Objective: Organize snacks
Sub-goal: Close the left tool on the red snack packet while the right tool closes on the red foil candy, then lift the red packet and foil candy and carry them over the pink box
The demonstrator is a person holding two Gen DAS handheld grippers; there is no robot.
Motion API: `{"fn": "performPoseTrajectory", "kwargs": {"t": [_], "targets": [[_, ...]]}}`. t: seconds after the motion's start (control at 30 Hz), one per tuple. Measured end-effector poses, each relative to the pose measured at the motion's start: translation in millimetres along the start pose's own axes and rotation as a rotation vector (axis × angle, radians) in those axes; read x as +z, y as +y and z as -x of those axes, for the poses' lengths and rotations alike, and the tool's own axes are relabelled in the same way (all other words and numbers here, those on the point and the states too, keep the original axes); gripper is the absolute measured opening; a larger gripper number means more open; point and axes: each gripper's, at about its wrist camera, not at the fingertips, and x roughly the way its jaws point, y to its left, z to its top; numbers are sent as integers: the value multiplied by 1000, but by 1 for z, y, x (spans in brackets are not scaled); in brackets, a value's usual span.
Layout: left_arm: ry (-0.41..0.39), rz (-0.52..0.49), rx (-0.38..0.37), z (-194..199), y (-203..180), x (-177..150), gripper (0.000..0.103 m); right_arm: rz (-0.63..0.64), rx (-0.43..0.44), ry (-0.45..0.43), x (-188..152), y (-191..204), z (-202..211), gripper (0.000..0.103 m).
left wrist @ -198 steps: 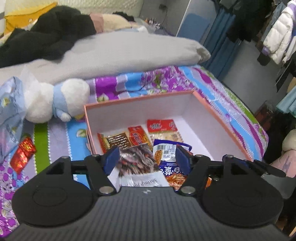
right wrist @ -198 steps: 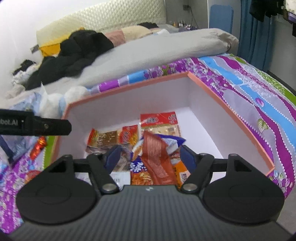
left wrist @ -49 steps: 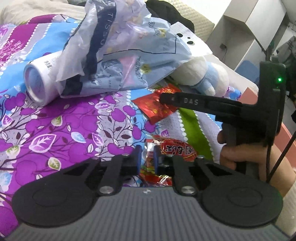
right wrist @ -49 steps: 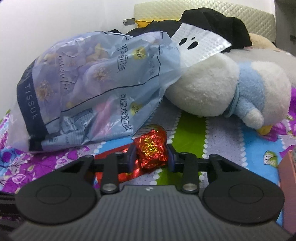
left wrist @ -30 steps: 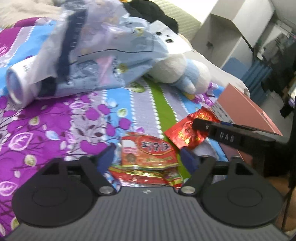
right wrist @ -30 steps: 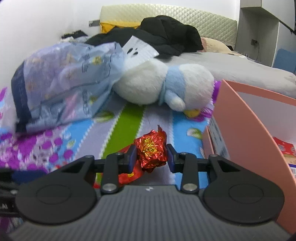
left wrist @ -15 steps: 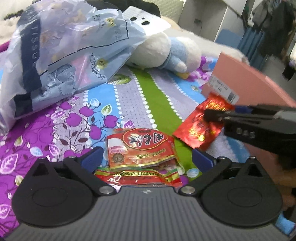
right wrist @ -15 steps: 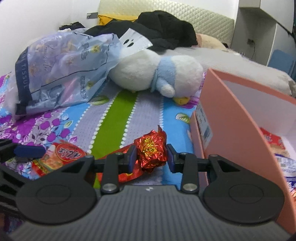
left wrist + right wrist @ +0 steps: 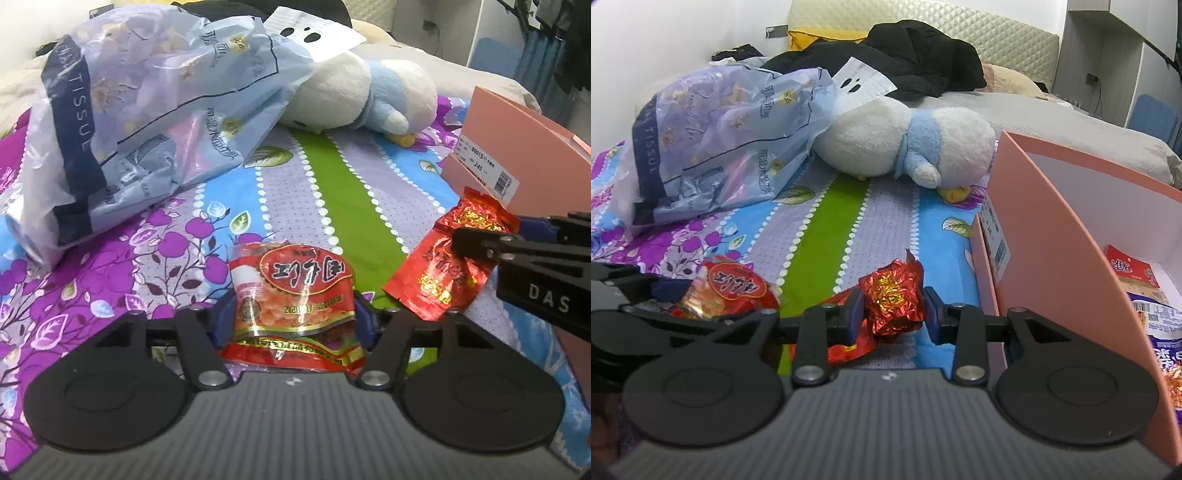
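Your right gripper (image 9: 893, 317) clamps the red foil packet (image 9: 892, 301) left of the pink box (image 9: 1049, 236), ready for dropping; your left gripper (image 9: 291, 319) is closing around the peanut snack bag (image 9: 291, 291), further left.

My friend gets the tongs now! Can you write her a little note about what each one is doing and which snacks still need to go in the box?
Left tongs: closing around the red-and-clear snack packet, which lies between them on the bedspread; not gripped firmly yet.
Right tongs: shut on the red foil packet, held above the bedspread, just beside the pink box.
Done: several snacks already lie inside the box, including a red packet and a blue one.
Left: finish gripping the left packet, carry both packets over the box wall and drop them in.
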Motion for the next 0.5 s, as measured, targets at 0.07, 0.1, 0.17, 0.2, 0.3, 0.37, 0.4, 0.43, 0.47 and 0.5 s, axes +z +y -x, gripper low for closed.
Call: {"fn": "performPoseTrajectory", "kwargs": {"t": [0.07,0.1,0.17,0.2,0.3,0.37,0.4,0.43,0.47,0.5], "targets": [[1,17,-7,5,1,-1,64,-5,9,3,0,0,4,38],[2,32,-13,8,2,-2,64,-7,10,3,-1,0,7,38],[6,52,-23,17,3,-4,64,-8,14,5,-2,0,13,38],[7,58,-23,22,3,-6,64,-12,17,7,-3,0,17,38],[13,87,-22,38,5,-11,64,-26,26,14,-7,1,28,38],[16,115,-22,52,8,-14,64,-31,36,18,-8,2,36,37],[16,126,-21,59,8,-16,64,-35,44,22,-9,3,42,37],[17,135,-18,67,8,-18,64,-35,49,23,-10,3,47,37],[17,144,-14,74,9,-19,64,-34,53,24,-11,4,52,37],[17,153,-14,81,9,-20,64,-34,57,27,-12,5,57,37]]}}
